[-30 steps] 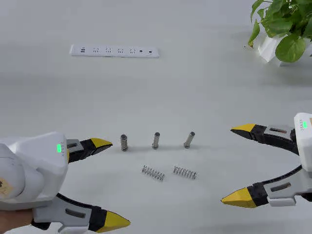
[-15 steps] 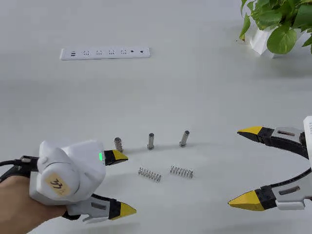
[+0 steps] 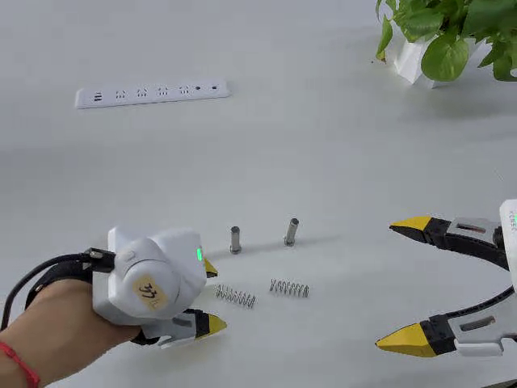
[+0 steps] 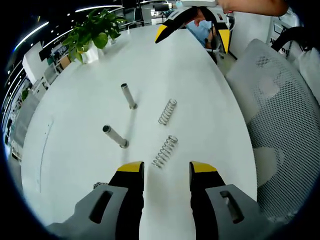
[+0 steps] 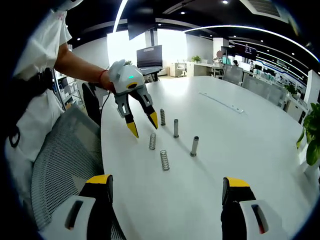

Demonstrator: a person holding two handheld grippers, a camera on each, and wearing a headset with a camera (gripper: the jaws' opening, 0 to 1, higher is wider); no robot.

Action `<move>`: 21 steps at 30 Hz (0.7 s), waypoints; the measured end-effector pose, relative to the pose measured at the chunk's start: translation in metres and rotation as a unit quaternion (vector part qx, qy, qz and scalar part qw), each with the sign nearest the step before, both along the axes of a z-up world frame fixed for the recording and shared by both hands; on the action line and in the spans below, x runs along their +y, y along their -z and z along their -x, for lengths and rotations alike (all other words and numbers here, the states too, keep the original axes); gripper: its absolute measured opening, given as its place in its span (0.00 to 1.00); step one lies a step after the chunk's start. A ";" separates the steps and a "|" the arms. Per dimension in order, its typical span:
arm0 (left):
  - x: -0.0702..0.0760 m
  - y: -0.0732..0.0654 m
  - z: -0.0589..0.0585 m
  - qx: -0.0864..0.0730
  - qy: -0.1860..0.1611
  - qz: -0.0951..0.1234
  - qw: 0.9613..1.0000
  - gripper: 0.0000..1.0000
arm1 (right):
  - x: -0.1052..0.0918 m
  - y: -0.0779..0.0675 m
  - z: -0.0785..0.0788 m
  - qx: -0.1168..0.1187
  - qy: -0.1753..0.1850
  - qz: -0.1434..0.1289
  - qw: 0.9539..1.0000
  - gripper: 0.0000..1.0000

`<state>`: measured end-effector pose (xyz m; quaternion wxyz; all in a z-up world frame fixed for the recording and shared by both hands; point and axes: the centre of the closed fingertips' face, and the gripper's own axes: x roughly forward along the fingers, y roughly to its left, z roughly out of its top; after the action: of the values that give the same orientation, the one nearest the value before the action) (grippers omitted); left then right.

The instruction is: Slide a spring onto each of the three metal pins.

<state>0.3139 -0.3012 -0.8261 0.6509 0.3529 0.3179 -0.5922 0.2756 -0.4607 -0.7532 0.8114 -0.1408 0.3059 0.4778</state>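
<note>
Yellow-tipped left gripper (image 4: 166, 168) hangs part-open, empty, near a spring (image 4: 165, 151) — right gripper (image 3: 388, 284) gapes wide, empty.

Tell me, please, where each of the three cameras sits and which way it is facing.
Head view: on the headset, looking forward and down at the white tabletop; the person's left hand, the left gripper and the right gripper show.
Left gripper view: on the left gripper, looking along its yellow-tipped jaws over two loose coiled steel springs toward the right gripper.
Right gripper view: on the right gripper, facing the left gripper and the person's torso.
Shared: both gripper views show two bare grey metal pins.
</note>
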 end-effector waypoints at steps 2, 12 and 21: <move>-0.005 0.003 -0.001 0.005 -0.004 0.000 1.000 0.29 | -0.001 0.001 0.001 0.001 0.002 -0.001 1.000 0.89; -0.004 0.019 -0.002 0.006 -0.008 -0.042 0.999 0.21 | -0.001 0.003 0.004 0.002 0.010 -0.005 1.000 0.89; -0.005 0.019 -0.002 0.013 -0.013 -0.039 0.999 0.14 | -0.001 0.004 0.004 0.001 0.015 -0.006 1.000 0.88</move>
<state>0.3157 -0.3063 -0.8451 0.6403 0.3661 0.3534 -0.5755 0.2717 -0.4613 -0.7567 0.8189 -0.1309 0.3054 0.4680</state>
